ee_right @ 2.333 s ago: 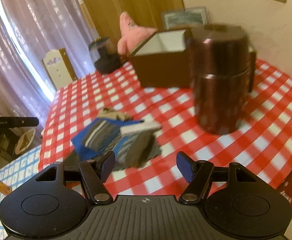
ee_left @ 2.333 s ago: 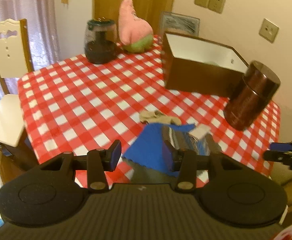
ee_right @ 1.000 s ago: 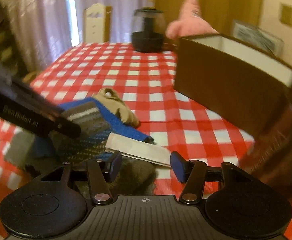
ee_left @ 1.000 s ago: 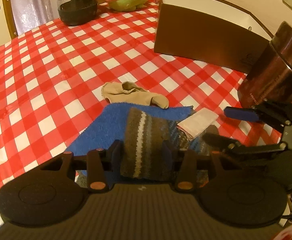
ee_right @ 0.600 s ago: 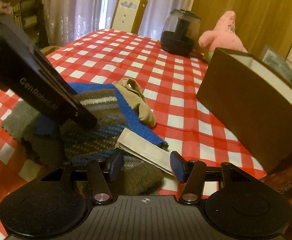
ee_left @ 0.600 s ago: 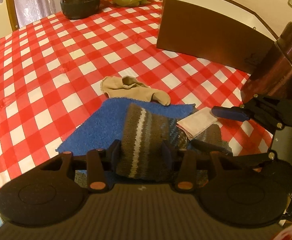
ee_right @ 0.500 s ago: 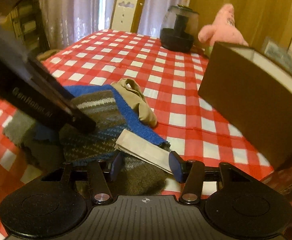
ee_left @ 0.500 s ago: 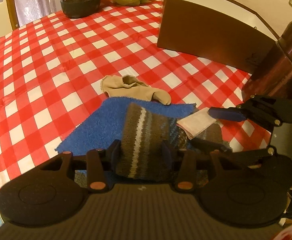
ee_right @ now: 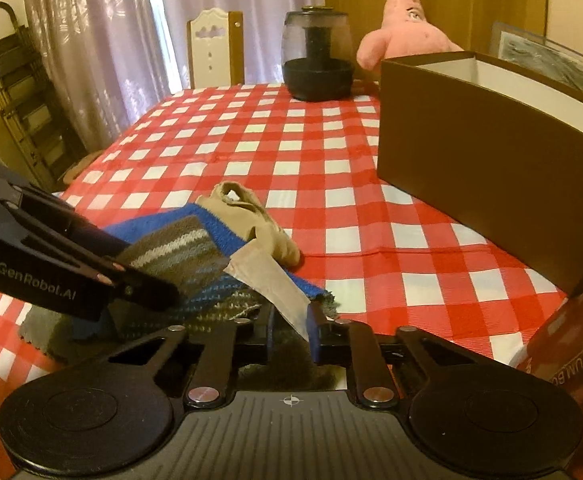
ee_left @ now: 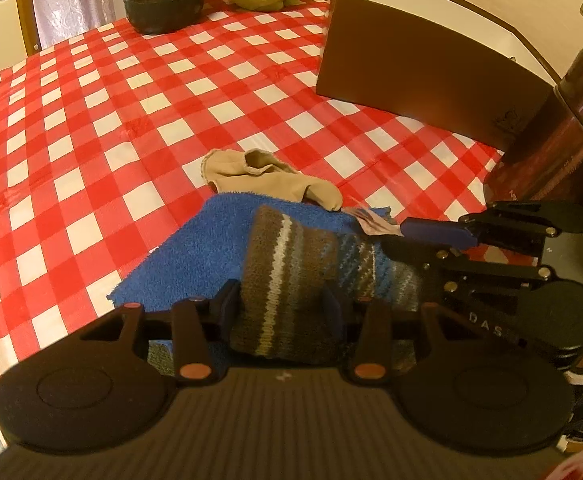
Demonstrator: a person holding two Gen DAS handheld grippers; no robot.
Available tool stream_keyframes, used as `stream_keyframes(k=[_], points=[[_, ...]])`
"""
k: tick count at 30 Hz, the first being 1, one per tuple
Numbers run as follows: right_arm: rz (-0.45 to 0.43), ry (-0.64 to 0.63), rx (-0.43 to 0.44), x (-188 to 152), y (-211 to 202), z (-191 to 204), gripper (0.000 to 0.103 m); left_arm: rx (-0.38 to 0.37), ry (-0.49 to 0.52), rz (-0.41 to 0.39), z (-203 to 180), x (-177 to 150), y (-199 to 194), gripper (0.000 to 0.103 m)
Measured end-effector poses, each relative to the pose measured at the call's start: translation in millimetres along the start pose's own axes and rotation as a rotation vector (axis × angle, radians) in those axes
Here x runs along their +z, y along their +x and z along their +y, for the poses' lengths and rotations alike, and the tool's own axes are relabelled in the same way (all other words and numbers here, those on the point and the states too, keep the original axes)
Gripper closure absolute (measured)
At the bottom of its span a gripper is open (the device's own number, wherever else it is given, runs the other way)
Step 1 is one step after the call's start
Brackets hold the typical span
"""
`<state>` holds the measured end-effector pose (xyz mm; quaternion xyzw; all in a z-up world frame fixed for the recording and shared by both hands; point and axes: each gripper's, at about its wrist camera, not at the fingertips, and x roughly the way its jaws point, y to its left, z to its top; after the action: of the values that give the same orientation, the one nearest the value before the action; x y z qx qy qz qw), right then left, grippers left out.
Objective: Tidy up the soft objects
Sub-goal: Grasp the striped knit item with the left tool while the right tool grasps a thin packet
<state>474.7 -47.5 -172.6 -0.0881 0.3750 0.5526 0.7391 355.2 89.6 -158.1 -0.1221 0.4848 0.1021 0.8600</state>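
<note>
— Since a second ago the right gripper [ee_right: 289, 330] has crept in toward the pile, and its jaws are closing with the pale folded cloth [ee_right: 269, 280] between them; that cloth now stands up off the heap instead of lying flat. What about the other side?

— Left gripper [ee_left: 281, 308] hasn't budged. It sits half-wide, clamped on the striped knit sock [ee_left: 287, 276], which bulges between the pads. Where's everything sitting?

— Near edge of the bench [ee_left: 91, 120], at about 6 o'clock in both views. The blue towel [ee_left: 207, 248] is the bottom layer, the beige sock [ee_left: 267, 178] lies on its far edge toward 12, and a grey felt cloth [ee_right: 35, 326] pokes out at 8 o'clock in the right view. The brown box [ee_right: 491, 168] stands open at 2 o'clock.

— How will they handle, do you reckon?

— All light and limp. The knit is thick, ribbed and springy, so a mid-body pinch holds it well, though it will droop at both ends. The pale cloth looks thin, smooth and creased flat; I'd take it at the folded edge, since a single layer could slip out or unfold.

— And the towel?

— Terry loops, rough, likely to cling and drag whatever lies on it. Lift the top pieces clear first.
</note>
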Motion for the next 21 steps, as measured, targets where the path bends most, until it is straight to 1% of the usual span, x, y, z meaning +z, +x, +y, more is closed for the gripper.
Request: stream_keyframes(k=[2,6,9,11,12,13,14,16,21], points=[[0.008,-0.018,-0.003,-0.1,0.4,1.9,0.087,0.001,0.000,0.003,-0.2,0.1,0.0,0.062],[0.013,-0.079,-0.049,-0.4,4.8,10.5,0.086,0.005,0.001,0.010,-2.0,0.7,3.7,0.062],[0.013,-0.093,-0.060,-1.0,9.4,12.6,0.086,0.018,0.006,0.008,-5.7,0.7,7.0,0.062],[0.009,-0.074,-0.059,-0.7,10.6,11.0,0.087,0.022,0.018,0.005,-8.2,0.6,7.8,0.076],[0.004,-0.065,-0.061,-0.3,10.5,10.3,0.090,0.022,0.020,0.000,-9.0,0.9,7.3,0.079],[-0.002,-0.061,-0.063,-0.1,9.6,9.6,0.093,0.016,0.019,-0.003,-9.2,1.4,6.5,0.085],[-0.010,-0.057,-0.065,-0.2,7.7,8.7,0.095,0.014,0.019,-0.007,-9.8,1.7,5.6,0.088],[-0.027,-0.043,-0.064,0.5,2.6,5.5,0.099,0.010,0.024,-0.016,-11.4,2.3,3.5,0.089],[-0.057,0.010,-0.064,1.0,-13.0,-2.4,0.101,0.019,0.076,-0.037,-23.7,1.9,-2.9,0.089]])
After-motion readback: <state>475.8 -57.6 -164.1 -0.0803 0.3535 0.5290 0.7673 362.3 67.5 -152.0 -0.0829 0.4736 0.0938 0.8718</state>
